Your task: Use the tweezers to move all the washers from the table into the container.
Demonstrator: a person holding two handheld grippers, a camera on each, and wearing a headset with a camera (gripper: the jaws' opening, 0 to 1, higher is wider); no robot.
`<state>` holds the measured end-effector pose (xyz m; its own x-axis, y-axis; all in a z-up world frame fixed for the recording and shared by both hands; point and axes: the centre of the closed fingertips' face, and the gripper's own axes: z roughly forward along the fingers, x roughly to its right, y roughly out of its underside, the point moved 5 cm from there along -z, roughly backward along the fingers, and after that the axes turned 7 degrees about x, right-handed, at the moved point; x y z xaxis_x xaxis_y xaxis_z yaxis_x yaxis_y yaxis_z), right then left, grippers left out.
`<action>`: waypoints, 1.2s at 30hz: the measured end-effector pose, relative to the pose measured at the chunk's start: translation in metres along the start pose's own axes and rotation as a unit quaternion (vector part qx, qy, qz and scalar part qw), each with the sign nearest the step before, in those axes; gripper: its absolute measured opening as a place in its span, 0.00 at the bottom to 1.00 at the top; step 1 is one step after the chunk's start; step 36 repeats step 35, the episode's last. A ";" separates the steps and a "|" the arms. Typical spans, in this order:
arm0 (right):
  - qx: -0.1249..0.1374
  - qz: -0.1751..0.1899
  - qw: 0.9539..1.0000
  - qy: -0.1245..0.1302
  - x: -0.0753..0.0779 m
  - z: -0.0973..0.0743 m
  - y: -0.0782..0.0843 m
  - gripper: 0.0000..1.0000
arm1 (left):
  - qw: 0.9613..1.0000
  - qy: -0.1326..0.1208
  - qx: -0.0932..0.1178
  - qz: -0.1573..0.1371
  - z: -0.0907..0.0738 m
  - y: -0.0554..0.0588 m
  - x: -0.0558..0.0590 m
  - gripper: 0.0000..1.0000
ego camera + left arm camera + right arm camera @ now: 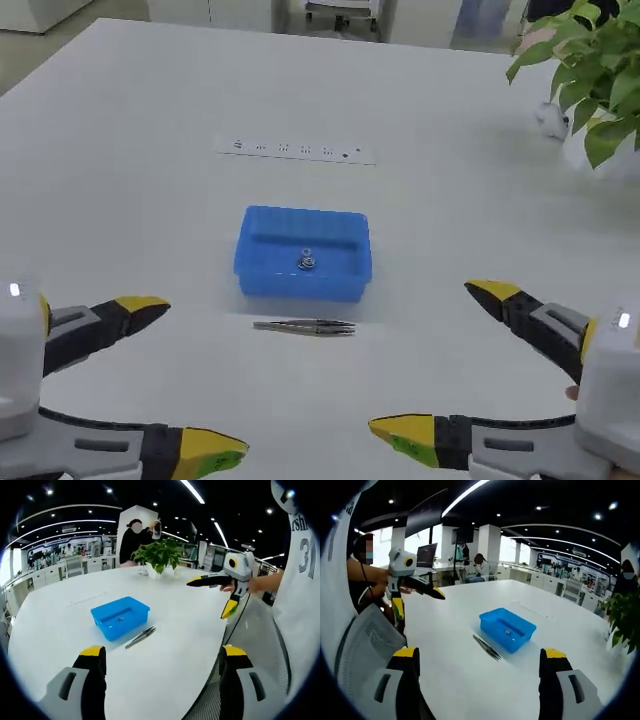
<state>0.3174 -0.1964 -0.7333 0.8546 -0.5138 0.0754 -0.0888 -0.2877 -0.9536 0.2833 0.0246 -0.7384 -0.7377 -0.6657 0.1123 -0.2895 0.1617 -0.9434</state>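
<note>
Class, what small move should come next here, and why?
Probably draw the open left gripper and right gripper back: the visible washers lie in the blue container and the tweezers lie on the table before it, so the job looks done.

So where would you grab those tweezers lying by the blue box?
Probably mid-length, coming straight down from above, jaws straddling the narrow width. The tweezers lie flat on the table, clear of the box, long and thin, so the sides are free.
</note>
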 end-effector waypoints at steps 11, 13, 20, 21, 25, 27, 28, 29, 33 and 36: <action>-0.002 0.005 1.000 0.007 -0.011 -0.012 0.001 1.00 | 1.000 -0.016 0.004 0.001 -0.015 0.000 0.017 0.99; -0.011 0.006 1.000 0.010 -0.011 -0.014 0.004 1.00 | 1.000 -0.021 0.007 -0.006 -0.016 -0.001 0.022 0.99; -0.006 0.017 1.000 0.019 -0.011 -0.019 0.001 1.00 | 1.000 -0.027 0.009 -0.005 -0.016 0.002 0.031 0.99; -0.006 0.017 1.000 0.019 -0.012 -0.020 0.001 0.99 | 1.000 -0.027 0.009 -0.004 -0.016 0.001 0.032 0.99; -0.005 0.015 1.000 0.018 -0.013 -0.022 -0.002 0.99 | 1.000 -0.026 0.012 -0.007 -0.018 0.001 0.035 0.99; -0.005 0.014 1.000 0.019 -0.014 -0.023 -0.003 0.99 | 1.000 -0.028 0.012 -0.008 -0.019 0.001 0.034 0.99; -0.006 0.013 1.000 0.020 -0.014 -0.023 -0.003 0.98 | 0.999 -0.029 0.013 -0.009 -0.019 0.000 0.034 0.99; -0.007 0.012 1.000 0.021 -0.014 -0.024 -0.003 0.98 | 0.999 -0.031 0.015 -0.010 -0.020 0.000 0.033 0.99; -0.008 0.016 1.000 0.024 -0.014 -0.025 -0.004 0.98 | 0.999 -0.037 0.025 -0.013 -0.019 -0.003 0.032 0.99; -0.010 0.017 0.999 0.026 -0.015 -0.026 -0.004 0.97 | 0.999 -0.035 0.029 -0.014 -0.018 -0.005 0.033 0.99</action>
